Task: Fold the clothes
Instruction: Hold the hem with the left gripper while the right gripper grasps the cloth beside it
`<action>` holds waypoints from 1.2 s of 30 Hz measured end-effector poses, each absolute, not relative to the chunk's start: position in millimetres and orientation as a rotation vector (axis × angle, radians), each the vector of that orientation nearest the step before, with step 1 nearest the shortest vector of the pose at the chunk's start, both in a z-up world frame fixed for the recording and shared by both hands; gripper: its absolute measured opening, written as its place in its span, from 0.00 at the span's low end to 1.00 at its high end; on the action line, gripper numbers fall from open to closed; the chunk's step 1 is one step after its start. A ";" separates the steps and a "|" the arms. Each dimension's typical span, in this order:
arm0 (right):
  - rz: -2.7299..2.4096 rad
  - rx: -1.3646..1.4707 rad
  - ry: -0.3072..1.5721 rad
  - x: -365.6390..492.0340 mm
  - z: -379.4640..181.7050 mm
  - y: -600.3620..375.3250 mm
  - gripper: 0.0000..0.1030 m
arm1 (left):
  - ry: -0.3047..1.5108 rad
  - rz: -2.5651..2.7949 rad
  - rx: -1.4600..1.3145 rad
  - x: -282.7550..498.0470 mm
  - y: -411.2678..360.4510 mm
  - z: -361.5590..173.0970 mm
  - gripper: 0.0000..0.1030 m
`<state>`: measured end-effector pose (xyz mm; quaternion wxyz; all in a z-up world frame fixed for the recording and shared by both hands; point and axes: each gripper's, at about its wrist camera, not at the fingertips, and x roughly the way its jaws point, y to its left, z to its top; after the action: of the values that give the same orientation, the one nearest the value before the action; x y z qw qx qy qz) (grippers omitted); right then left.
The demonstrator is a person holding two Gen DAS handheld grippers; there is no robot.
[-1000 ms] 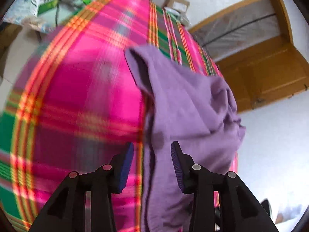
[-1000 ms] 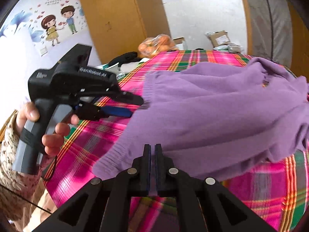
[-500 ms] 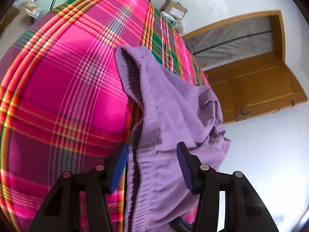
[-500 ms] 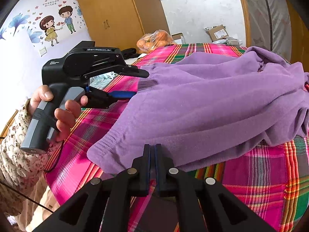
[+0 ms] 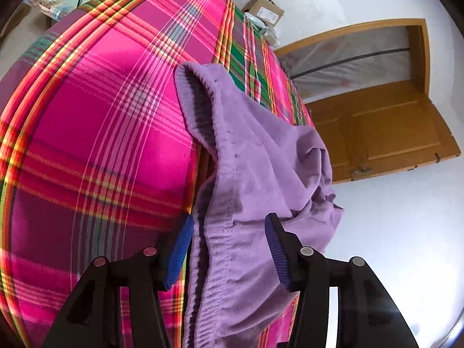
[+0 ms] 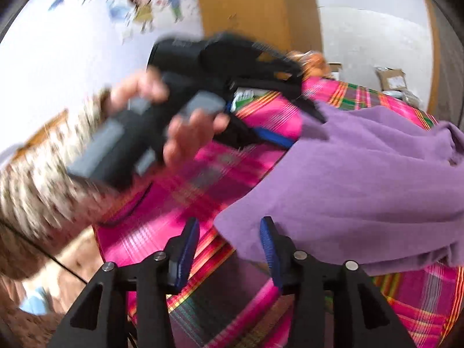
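A purple knit garment (image 5: 261, 174) lies bunched on the pink plaid tablecloth (image 5: 101, 133). Its ribbed hem runs between the fingers of my left gripper (image 5: 229, 249), which stands open, its pads not pressing the cloth. In the right wrist view the garment (image 6: 362, 179) spreads to the right. One corner of it reaches between the fingers of my right gripper (image 6: 229, 252), whose jaws are opening with the pads off the fabric. A person's hand (image 6: 188, 136) holds the left gripper (image 6: 301, 130) at the garment's far edge.
A wooden door (image 5: 377, 133) stands beyond the table's right side, with a cardboard box (image 5: 265, 11) on the floor behind. A wooden wardrobe (image 6: 255, 14) and a bag of oranges (image 6: 313, 58) are at the back. The table's near edge (image 6: 121, 249) drops off by my right gripper.
My right gripper went from shut to open, rolled and shifted, so its view is blurred. My left gripper opened wider and the ribbed hem now lies between its fingers.
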<state>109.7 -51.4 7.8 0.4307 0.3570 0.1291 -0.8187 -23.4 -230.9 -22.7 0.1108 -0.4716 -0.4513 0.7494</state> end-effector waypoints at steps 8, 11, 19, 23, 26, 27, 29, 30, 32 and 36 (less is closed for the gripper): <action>-2.147 0.888 0.463 116.0 2.5 -56.3 0.37 | -1.350 2.183 -1.413 -11.3 -234.8 -24.4 0.52; -2.160 0.899 0.427 113.2 6.4 -50.4 0.25 | -1.363 2.173 -1.417 -7.6 -235.9 -25.1 0.52; -2.219 0.828 0.319 115.0 28.2 -32.7 0.09 | -1.394 2.130 -1.428 -0.4 -236.8 -28.0 0.53; -2.225 0.816 0.272 115.0 35.8 -28.2 0.09 | -1.407 2.102 -1.432 -3.0 -232.5 -30.1 0.53; -2.223 0.813 0.250 114.1 38.6 -27.1 0.09 | -1.398 2.100 -1.439 -8.7 -227.6 -29.5 0.53; -2.223 0.813 0.243 114.3 39.1 -26.0 0.09 | -1.397 2.097 -1.443 -11.3 -225.3 -29.6 0.53; -2.224 0.814 0.231 113.1 39.9 -23.3 0.09 | -1.400 2.087 -1.449 -16.1 -220.5 -30.0 0.52; -2.221 0.816 0.222 112.4 40.2 -22.4 0.09 | -1.399 2.082 -1.451 -17.5 -217.9 -30.3 0.51; -2.218 0.824 0.212 110.4 39.3 -22.0 0.09 | -1.397 2.069 -1.454 -19.3 -214.7 -31.6 0.49; -2.206 0.835 0.198 106.7 36.0 -22.5 0.09 | -1.411 2.054 -1.475 -21.3 -213.0 -37.8 0.26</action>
<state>106.7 -22.5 36.0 0.3777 0.3265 0.0776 -0.8630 -21.3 -213.0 -37.8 0.1225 -0.5054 -0.4836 0.7040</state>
